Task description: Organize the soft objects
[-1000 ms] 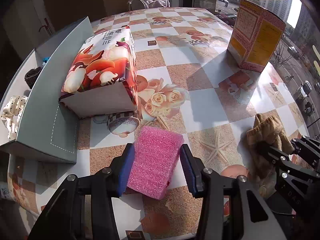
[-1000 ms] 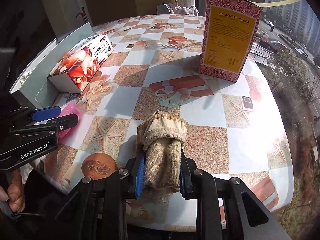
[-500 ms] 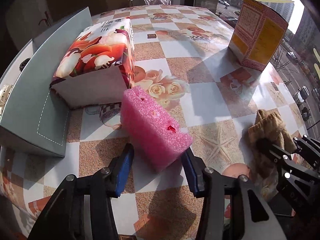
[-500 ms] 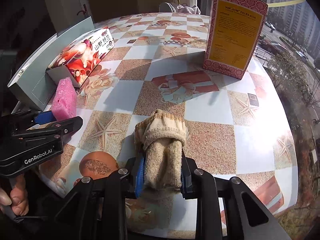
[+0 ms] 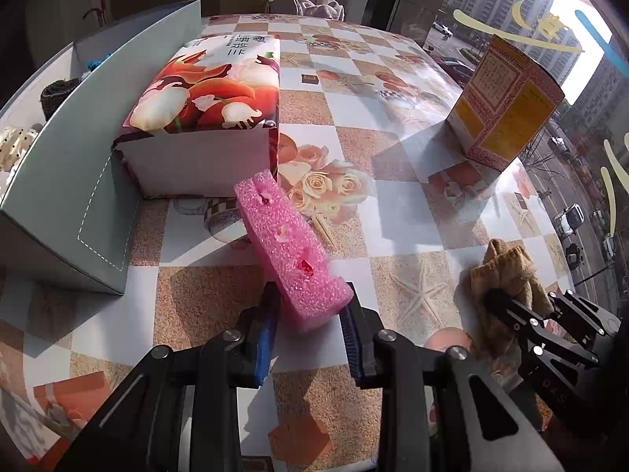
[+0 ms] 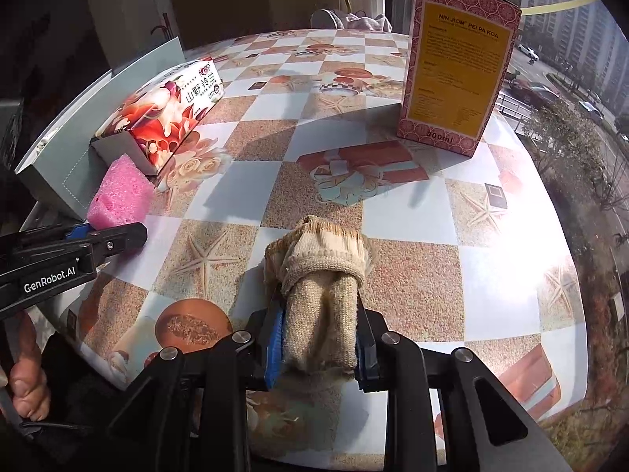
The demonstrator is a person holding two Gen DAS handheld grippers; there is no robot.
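My left gripper is shut on a pink sponge, held tilted on edge above the table, pointing toward the floral tissue box. The sponge also shows in the right wrist view. My right gripper is shut on a rolled beige sock near the table's front edge. The sock also shows at the right of the left wrist view. A grey open box stands at the left and holds small soft items.
A tall red-and-yellow carton stands at the back right. The tissue box lies against the grey box's wall. The round table has a checkered cloth. A window is on the right.
The left gripper closed on the pink sponge and lifted it from lying flat to tilted on edge. The right gripper kept its hold on the sock and barely moved.
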